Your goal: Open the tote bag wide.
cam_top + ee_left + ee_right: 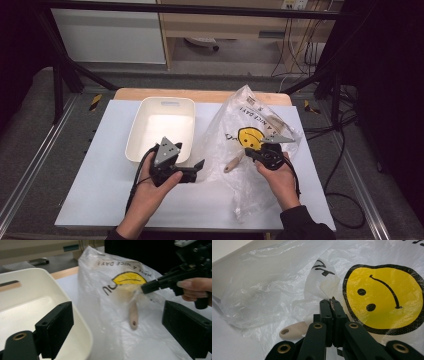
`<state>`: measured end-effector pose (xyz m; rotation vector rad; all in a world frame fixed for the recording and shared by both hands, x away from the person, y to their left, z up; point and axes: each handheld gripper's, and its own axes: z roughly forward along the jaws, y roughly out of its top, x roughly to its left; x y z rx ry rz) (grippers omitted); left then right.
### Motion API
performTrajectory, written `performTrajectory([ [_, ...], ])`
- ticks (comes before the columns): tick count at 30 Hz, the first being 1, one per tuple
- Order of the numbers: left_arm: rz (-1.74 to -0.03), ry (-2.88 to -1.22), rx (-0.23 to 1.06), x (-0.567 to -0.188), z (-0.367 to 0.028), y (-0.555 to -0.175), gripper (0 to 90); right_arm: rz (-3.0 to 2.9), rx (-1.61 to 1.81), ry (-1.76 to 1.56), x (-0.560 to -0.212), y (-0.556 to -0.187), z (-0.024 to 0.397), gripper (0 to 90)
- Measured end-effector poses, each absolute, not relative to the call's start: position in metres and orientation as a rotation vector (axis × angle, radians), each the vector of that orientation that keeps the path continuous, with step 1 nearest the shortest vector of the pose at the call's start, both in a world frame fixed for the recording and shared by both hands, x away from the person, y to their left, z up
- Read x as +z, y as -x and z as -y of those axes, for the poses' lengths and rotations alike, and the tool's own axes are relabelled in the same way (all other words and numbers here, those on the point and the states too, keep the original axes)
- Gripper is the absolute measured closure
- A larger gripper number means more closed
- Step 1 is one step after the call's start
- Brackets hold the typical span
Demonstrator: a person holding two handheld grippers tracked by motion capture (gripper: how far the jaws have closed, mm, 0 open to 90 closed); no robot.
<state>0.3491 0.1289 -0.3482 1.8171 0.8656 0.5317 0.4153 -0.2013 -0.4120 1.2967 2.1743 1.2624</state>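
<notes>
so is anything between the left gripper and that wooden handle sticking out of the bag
Nothing visible. The left gripper is open beside the white tray, and bare table lies between its jaws and the wooden handle poking from the plastic bag, which the right gripper is pinching.

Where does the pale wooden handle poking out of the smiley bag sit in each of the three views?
High view: wooden handle at centre, between the two tongs.
Left gripper view: centre, hanging down below the yellow smiley face.
Right gripper view: lower left, its holed end beside the shut right tongs.
Shared landmark: the smiley face on the plastic bag.
</notes>
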Motion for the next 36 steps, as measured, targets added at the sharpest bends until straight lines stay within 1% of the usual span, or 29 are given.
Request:
performTrajectory([
  [4, -0.903, -1.798, 0.537, -0.347, -0.146, -0.356, 9.4, -2.191, 1.262, -1.279, -0.412, -0.416, 0.198, 90.0],
  [11, -0.952, -1.812, 0.585, -0.348, -0.168, -0.362, 9.5, -2.231, 1.258, -1.251, -0.413, -0.411, 0.188, 90.0],
  [25, -1.045, -1.781, 0.627, -0.361, -0.202, -0.362, 9.6, -2.264, 1.225, -1.236, -0.417, -0.404, 0.180, 90.0],
  [36, -1.070, -1.771, 0.635, -0.365, -0.213, -0.360, 10.0, -2.336, 1.144, -1.201, -0.427, -0.400, 0.170, 90.0],
])
